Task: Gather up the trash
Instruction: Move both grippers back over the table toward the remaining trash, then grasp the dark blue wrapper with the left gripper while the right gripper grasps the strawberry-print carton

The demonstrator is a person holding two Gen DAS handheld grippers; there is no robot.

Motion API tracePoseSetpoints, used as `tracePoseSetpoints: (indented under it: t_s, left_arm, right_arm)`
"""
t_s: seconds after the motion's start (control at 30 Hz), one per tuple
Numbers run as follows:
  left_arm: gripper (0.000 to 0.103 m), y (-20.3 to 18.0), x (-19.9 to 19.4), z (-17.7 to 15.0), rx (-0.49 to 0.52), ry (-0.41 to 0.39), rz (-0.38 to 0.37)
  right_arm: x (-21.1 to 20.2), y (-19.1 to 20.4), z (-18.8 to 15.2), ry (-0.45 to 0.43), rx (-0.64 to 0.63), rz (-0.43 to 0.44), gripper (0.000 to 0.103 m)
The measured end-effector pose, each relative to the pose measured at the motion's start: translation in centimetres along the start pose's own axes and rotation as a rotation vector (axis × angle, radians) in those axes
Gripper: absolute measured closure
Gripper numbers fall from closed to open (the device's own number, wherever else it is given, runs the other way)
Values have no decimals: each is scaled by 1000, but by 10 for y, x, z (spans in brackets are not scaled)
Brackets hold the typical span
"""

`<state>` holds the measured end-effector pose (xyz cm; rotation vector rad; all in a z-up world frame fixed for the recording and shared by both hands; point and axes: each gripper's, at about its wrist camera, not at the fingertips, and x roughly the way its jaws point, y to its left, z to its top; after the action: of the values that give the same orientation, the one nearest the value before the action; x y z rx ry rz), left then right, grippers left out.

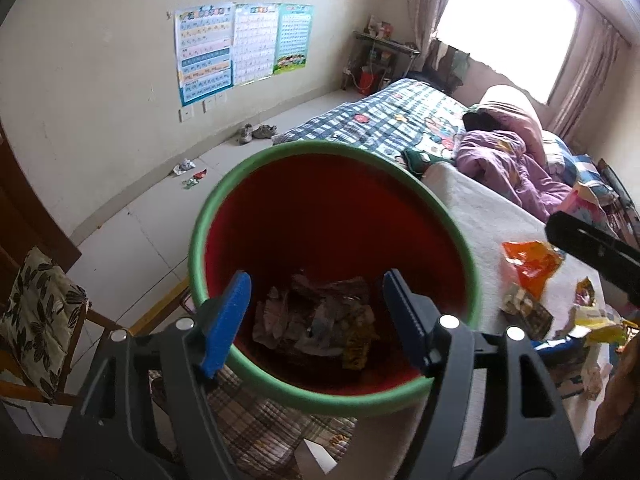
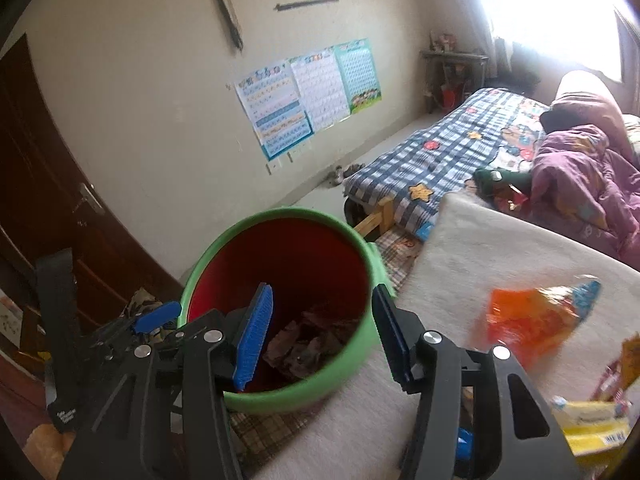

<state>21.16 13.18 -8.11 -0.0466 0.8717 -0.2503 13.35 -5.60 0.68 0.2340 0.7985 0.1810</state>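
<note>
**Operator:** State the main risks from this position, largest item first.

**Technician:** The bin (image 1: 334, 268), red inside with a green rim, stands upright on the floor just beside the near edge of the white blanket (image 1: 480, 216). Its mouth faces up and its long axis runs vertical. Both tools hang over that mouth, so a low sweep to the right could catch the rim and tip the bin, spilling the crumpled wrappers (image 1: 316, 320) already at the bottom.

**Operator:** Jaw status?

**Technician:** The left gripper (image 1: 318, 316) is released, its blue pads apart with nothing between them. The right gripper (image 2: 324, 340) is likewise released and empty. No earlier frame is available, so I give only the present state.

**Operator:** Where is the remaining trash?

**Technician:** On the blanket, right of the bin. The orange bag (image 2: 536, 324) lies flat and crinkled, its long axis running roughly left to right; the right view blurs it, so I cannot say which end is the open one. Nearer and further right sits a yellow packet (image 2: 592, 428), with smaller wrappers around it. More scraps (image 1: 190, 172) lie on the far floor by the wall.

**Operator:** Risk on the next pick?

**Technician:** In my judgement, thin foil on soft fabric is the hazard. A shallow pinch may slip off the bag, and a deep one may gather blanket with it and drag neighbouring wrappers off the edge.
</note>
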Motion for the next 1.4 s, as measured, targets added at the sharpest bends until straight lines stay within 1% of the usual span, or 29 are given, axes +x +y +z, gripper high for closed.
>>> tracePoseSetpoints:
  t_s: [0.23,0.33,0.53,0.6,0.63,0.67,0.73,0.8,0.9,0.97,1.03,1.1,1.17,1.2,1.27,1.3,1.4]
  left_arm:
    - [33,-43,-16,-18,60,7,-42]
    - [31,-65,-24,-29,82,13,-63]
    - [30,-109,-38,-58,126,35,-100]
    - [30,-125,-42,-70,139,49,-114]
    - [30,-130,-43,-75,144,54,-117]
    - [30,-138,-45,-82,150,59,-122]
    - [29,-152,-49,-93,164,70,-132]
    - [28,-163,-52,-103,172,76,-136]
    - [27,-175,-52,-114,175,91,-142]
    - [26,-183,-52,-122,177,105,-141]
    - [24,-186,-52,-126,176,118,-130]
    - [24,-188,-52,-130,165,125,-120]
    - [22,-187,-51,-132,154,126,-101]
    - [22,-185,-51,-132,151,126,-93]
    - [22,-184,-47,-129,162,123,-71]
    - [22,-185,-45,-128,174,123,-62]
    - [22,-189,-33,-122,239,123,-37]
  right_arm:
    - [-49,-37,-36,-24,66,-56,52]
    - [-70,-56,-55,-28,92,-97,52]
    - [-114,-117,-103,-3,163,-204,52]
    - [-126,-138,-119,21,166,-250,51]
    - [-131,-150,-128,45,156,-284,49]
    - [-136,-159,-138,70,141,-318,48]
    - [-143,-177,-152,118,116,-360,47]
    - [-145,-194,-165,170,91,-383,45]
    - [-145,-211,-178,225,48,-400,41]
    - [-137,-217,-185,264,11,-398,37]
    - [-131,-219,-192,300,-30,-416,36]
    - [-125,-219,-196,313,-78,-411,36]
    - [-118,-217,-201,333,-117,-424,38]
    - [-115,-216,-204,344,-140,-439,42]
    - [-115,-215,-207,335,-167,-450,49]
    - [-116,-216,-207,331,-159,-431,58]
    - [-126,-224,-202,297,-82,-371,63]
